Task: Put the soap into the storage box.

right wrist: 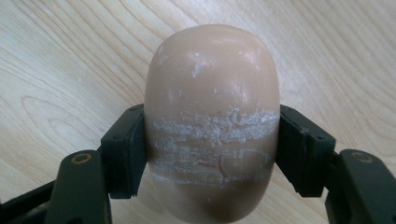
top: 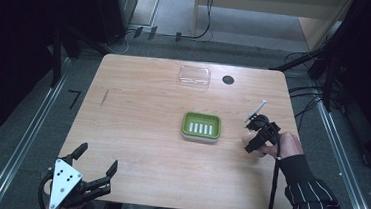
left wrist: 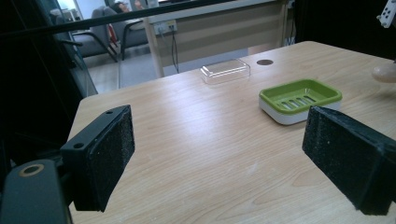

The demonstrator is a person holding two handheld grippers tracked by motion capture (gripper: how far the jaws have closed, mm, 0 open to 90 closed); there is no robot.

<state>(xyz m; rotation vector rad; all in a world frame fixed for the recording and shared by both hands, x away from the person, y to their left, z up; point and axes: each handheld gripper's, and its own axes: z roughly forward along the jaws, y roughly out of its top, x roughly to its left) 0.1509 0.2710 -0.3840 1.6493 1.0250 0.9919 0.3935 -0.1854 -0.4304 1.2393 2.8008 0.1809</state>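
A tan oval soap bar [right wrist: 212, 121] with white scuff marks sits between the jaws of my right gripper [right wrist: 212, 149], which is shut on it just above the wooden table [top: 139, 96]. In the high view that right gripper [top: 252, 138] is to the right of a green soap dish [top: 201, 126] with a white slotted insert, and the soap [top: 247, 138] peeks out at its tip. The dish [left wrist: 300, 99] is also in the left gripper view. My left gripper [top: 100, 159] rests open at the table's near left corner, its pads [left wrist: 112, 154] wide apart with nothing between them.
A clear plastic lid [top: 194, 76] lies at the far middle of the table, with a dark round hole [top: 228, 80] in the tabletop to its right. Cables and dark frames surround the table. A striped sleeve [top: 312, 194] enters from the lower right.
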